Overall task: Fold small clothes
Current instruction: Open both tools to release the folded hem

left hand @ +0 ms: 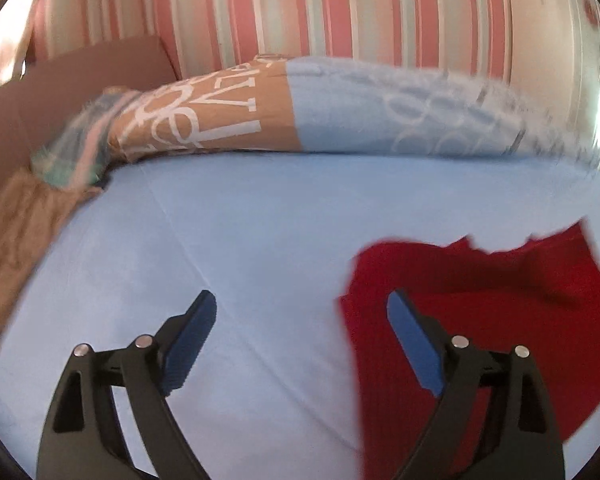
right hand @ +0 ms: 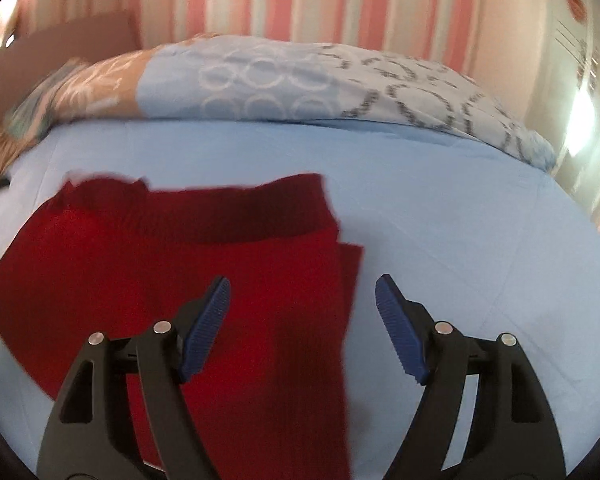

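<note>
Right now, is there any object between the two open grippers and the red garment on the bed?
Nothing visible does. The red garment lies on the blue sheet; the right gripper hangs open above its right edge, the left gripper open at its left edge. The patterned pillow lies farther back.

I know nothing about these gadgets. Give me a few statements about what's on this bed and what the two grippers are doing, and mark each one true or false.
1. The red garment lies on a light blue sheet. True.
2. The left gripper is clamped on the garment. False: its jaws stand wide open and hold nothing.
3. The right gripper is open. True.
4. The wall behind the bed is plain white. False: the wallpaper has pink and pale stripes.
5. A patterned pillow lies at the far side of the bed. True.
</note>
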Motion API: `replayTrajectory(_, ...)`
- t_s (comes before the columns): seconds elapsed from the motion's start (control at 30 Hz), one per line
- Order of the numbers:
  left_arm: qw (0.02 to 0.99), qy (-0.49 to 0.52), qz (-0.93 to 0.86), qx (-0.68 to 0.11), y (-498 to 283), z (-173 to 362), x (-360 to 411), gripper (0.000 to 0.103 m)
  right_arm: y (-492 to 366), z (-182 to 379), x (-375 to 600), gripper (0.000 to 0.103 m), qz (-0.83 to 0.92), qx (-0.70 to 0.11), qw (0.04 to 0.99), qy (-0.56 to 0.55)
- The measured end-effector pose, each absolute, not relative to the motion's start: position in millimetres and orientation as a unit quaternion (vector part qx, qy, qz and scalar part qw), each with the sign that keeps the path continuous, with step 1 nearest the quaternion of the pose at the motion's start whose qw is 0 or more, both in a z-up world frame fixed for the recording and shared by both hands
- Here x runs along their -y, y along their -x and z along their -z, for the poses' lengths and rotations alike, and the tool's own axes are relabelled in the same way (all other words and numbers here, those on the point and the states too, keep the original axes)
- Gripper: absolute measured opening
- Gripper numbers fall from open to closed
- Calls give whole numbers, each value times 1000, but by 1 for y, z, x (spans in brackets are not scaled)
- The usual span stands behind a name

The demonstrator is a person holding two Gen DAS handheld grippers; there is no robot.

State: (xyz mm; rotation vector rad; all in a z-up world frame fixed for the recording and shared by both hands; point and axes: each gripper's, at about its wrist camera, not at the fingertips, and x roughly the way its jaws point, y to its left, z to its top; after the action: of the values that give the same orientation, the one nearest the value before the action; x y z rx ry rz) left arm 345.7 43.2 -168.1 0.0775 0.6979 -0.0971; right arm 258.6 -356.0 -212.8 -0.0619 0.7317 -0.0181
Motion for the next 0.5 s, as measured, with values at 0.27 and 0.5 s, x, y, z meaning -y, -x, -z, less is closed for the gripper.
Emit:
replayTrajectory(0.27, 918, -78, 101, -374, -345, 203, 26, 88, -294, 234, 322, 68, -24, -391, 919, 35)
replayTrajectory(0.5, 907, -75, 98, -402, -363, 230, 34, 88, -302, 267, 377, 51, 50, -411, 908, -67)
